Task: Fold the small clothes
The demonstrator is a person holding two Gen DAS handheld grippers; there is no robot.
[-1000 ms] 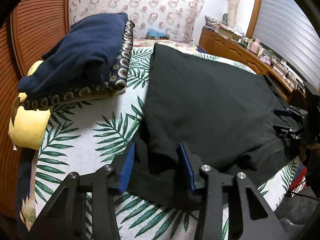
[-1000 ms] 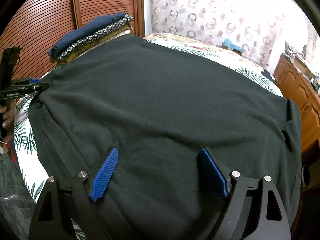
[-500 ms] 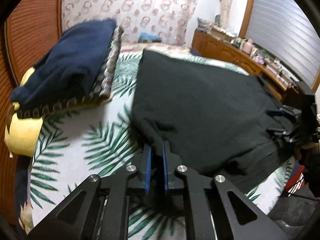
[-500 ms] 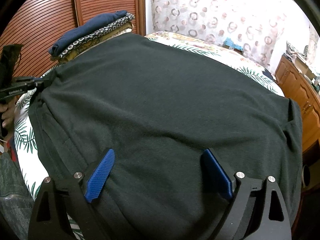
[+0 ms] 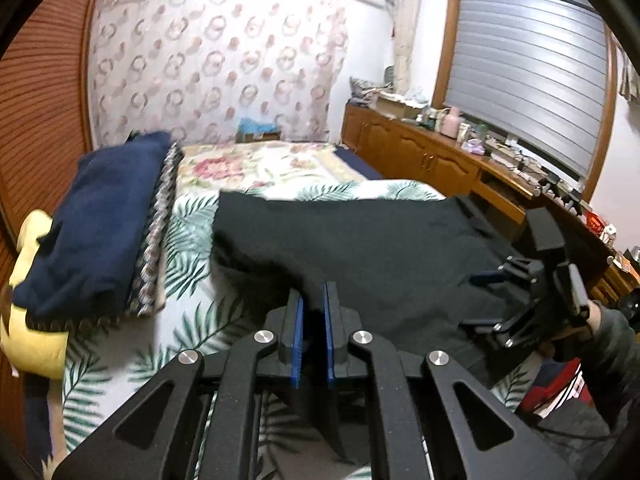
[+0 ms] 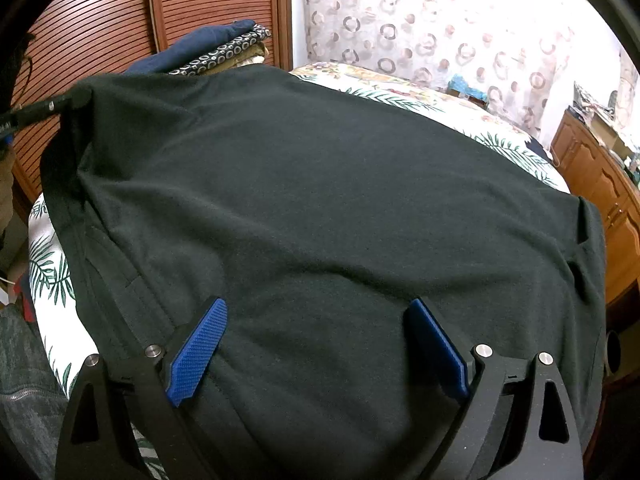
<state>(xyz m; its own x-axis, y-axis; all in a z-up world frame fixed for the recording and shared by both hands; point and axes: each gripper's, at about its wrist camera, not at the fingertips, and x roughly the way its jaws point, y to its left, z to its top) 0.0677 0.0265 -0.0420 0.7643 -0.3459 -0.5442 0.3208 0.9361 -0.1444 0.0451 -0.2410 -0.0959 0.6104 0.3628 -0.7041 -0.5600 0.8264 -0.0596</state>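
Dark green-black fleece garment (image 6: 320, 208) is spread across the bed with the white palm-leaf-print sheet (image 5: 192, 236), covering most of it in the right wrist view. Left hand-held gripper (image 5: 313, 312): blue-padded fingers pressed together, clamped on a bunched corner of the garment, that corner raised off the sheet. Right hand-held gripper (image 6: 318, 344): blue pads (image 6: 198, 350) spread wide apart, sitting over the garment's near edge, nothing pinched between them; contact with the fabric can't be confirmed. In the left wrist view the right hand-held gripper shows at the garment's far side, held in a dark-sleeved hand (image 5: 592, 320). Stack of folded clothes, navy blue on top with a ring-patterned layer under it (image 5: 108, 220), lies on the sheet just beside the garment, resting on a yellow pillow (image 5: 32, 336). Wooden cabinet run (image 5: 420, 156) along the far wall.
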